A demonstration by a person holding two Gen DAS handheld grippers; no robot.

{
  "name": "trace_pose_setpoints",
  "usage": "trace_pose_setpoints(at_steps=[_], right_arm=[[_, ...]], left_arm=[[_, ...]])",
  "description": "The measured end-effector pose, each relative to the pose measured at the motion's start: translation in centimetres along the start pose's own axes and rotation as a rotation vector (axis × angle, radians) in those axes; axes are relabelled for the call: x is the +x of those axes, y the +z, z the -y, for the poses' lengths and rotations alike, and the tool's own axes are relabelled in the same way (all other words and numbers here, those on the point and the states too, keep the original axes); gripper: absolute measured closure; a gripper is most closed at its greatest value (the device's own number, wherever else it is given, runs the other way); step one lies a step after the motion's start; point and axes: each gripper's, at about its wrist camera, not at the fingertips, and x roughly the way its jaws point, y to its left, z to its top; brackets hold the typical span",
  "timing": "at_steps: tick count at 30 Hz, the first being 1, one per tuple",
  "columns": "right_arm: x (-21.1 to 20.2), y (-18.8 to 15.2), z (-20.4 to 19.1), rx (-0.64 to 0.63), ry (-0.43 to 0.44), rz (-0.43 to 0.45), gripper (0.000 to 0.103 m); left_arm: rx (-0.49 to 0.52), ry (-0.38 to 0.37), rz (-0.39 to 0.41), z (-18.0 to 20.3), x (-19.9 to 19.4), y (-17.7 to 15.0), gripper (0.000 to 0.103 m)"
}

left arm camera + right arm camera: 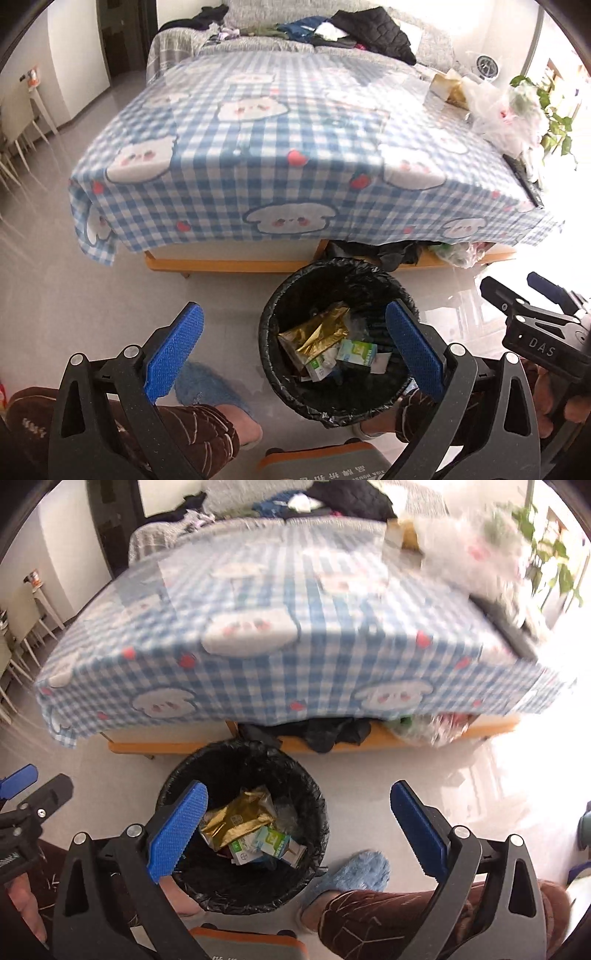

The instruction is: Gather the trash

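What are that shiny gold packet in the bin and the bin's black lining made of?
The gold packet looks like metallised foil: mirror-bright with sharp creases. The black lining looks like thin glossy plastic film, crinkled and gathered over the rim of the bin. The bin's own material is hidden under it.

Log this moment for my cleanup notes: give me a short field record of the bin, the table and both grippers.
bin: black-lined trash bin on the floor in front of the table
bin contents: gold foil wrapper, green-and-white carton, other scraps
table: blue checked tablecloth; clear plastic bags at its far right corner
left gripper: open, empty, above the bin
right gripper: open, empty, above the bin
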Motion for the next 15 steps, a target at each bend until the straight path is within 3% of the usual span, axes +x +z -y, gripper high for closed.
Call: trace_pose_setpoints(at_steps=[7, 15], right_arm=[[-3.0, 0.3, -0.8, -0.013, 0.046, 0.037, 0.008], [-2.2, 0.3, -0.9, -0.003, 0.071, 0.008, 0.008]], left_arm=[[0.016, 0.044, 0.015, 0.3, -1.6, 0.1, 0.006], [0.011, 0.046, 0.002, 0.1, -1.2, -0.1, 0.006]])
